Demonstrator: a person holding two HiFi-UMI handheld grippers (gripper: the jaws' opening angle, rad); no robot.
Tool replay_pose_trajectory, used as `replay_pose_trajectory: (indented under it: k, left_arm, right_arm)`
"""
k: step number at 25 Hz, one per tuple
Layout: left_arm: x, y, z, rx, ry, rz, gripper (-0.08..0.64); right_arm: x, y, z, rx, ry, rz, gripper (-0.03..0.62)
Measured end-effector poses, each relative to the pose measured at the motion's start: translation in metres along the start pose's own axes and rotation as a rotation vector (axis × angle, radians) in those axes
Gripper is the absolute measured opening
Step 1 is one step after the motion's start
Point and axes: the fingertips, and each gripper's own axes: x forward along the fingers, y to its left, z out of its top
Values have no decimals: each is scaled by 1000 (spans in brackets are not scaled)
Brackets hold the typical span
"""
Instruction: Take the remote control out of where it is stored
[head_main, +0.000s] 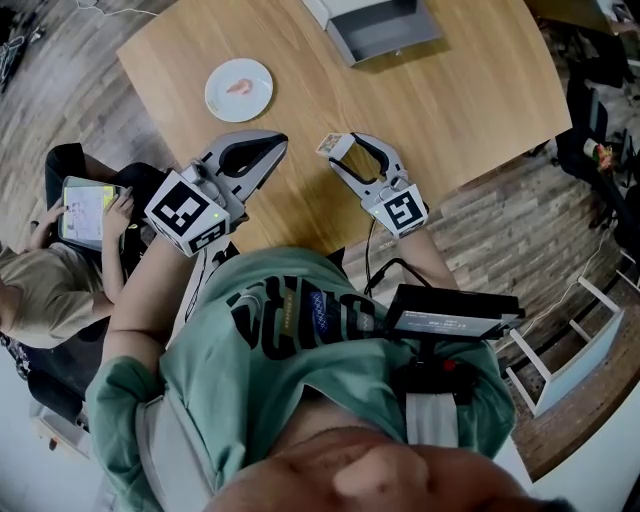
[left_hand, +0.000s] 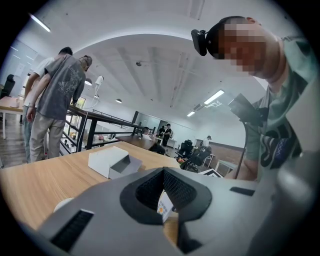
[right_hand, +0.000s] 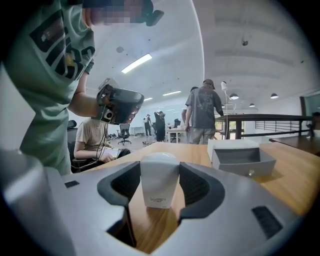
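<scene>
Pinching remote control (right_hand: 159, 186) upright between pads – right gripper (right_hand: 159, 169), over table (head_main: 450, 110); left gripper (head_main: 274, 146) pressed together

A slim white remote control (right_hand: 160, 186) stands upright, pinched between the jaws of your right tool (right_hand: 160, 167). The open grey drawer (right_hand: 243, 161) sits beyond the tool, to its right.

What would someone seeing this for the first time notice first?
The right gripper clamps a white remote control upright between its jaws, over the near side of the wooden table. At the table's far edge sits a white box with its grey drawer pulled open, and a white plate lies to its left.
</scene>
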Motion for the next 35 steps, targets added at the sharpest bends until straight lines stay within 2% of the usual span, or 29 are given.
replay_pose_trajectory:
  k: [7,10,13,18,23,26,35]
  left_arm:
    - [-2,0,-5,-10,9,2,3]
    - [-2,-1,-7,-10,11,0,3]
    - [-4,-1,-10,-16,12,1,3]
    - [-5,1,-9,-25,9,5,3]
    - [-5,1,-12,-28,10,8,3]
    - [-5,0,-14,-32,14,9,3]
    - [-10,1,-9,-37,9,12,3]
  right_arm:
    - [-21,2,-13,12,50,-18,249]
    - [-26,3,-21,-21,86,-10,248]
    - [-32,5,-43,-45,145,6,247]
    - [-33,9,-81,-25,254,19,247]
    - [-23,12,-106,-53,364,43,249]
    - [-21,12,-118,-29,425,48,249]
    - [-28,0,-108,27,414,5,250]
